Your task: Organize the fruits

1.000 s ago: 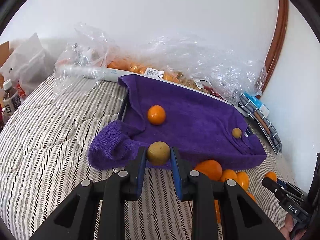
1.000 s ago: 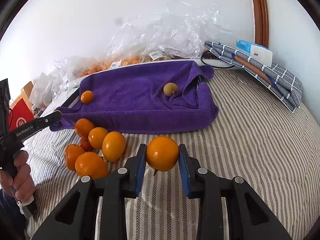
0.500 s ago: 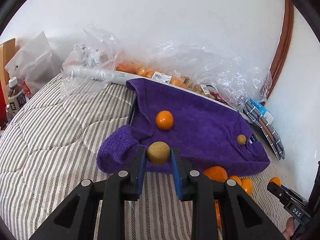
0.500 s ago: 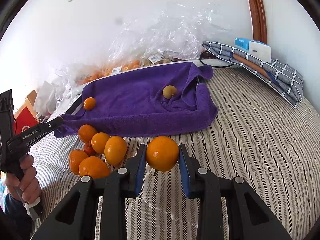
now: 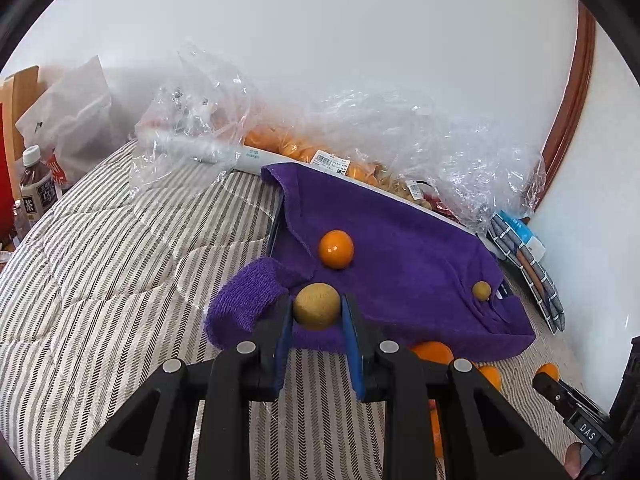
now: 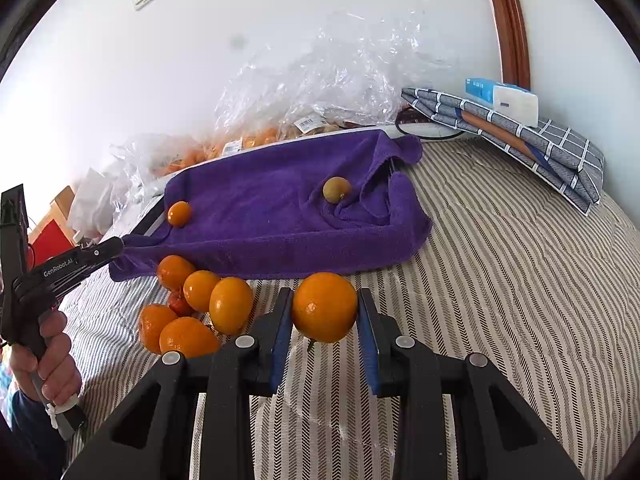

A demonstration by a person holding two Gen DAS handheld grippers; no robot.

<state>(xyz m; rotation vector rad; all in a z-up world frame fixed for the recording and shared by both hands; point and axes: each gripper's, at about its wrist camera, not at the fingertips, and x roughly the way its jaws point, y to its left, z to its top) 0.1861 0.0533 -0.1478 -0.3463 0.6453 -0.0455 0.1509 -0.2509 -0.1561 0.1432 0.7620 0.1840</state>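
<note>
My left gripper (image 5: 316, 312) is shut on a yellow-brown round fruit (image 5: 316, 305), held above the near edge of the purple towel (image 5: 400, 248). On the towel lie a small orange (image 5: 336, 249) and a small yellow-brown fruit (image 5: 481, 290). My right gripper (image 6: 325, 312) is shut on a large orange (image 6: 325, 307), held above the striped bedding in front of the purple towel (image 6: 272, 208). A pile of several oranges (image 6: 200, 304) lies on the bedding to its left. The left gripper (image 6: 72, 264) shows at the left edge of the right wrist view.
Crinkled clear plastic bags with more oranges (image 5: 360, 148) lie against the wall behind the towel. A folded checked cloth with a blue-white box (image 6: 516, 128) sits at the right. Bottles (image 5: 36, 192) and a white bag stand at the far left.
My left gripper has risen and pulled back a little with its fruit, so the towel looks farther off. My right gripper has stayed nearly still with the orange.
</note>
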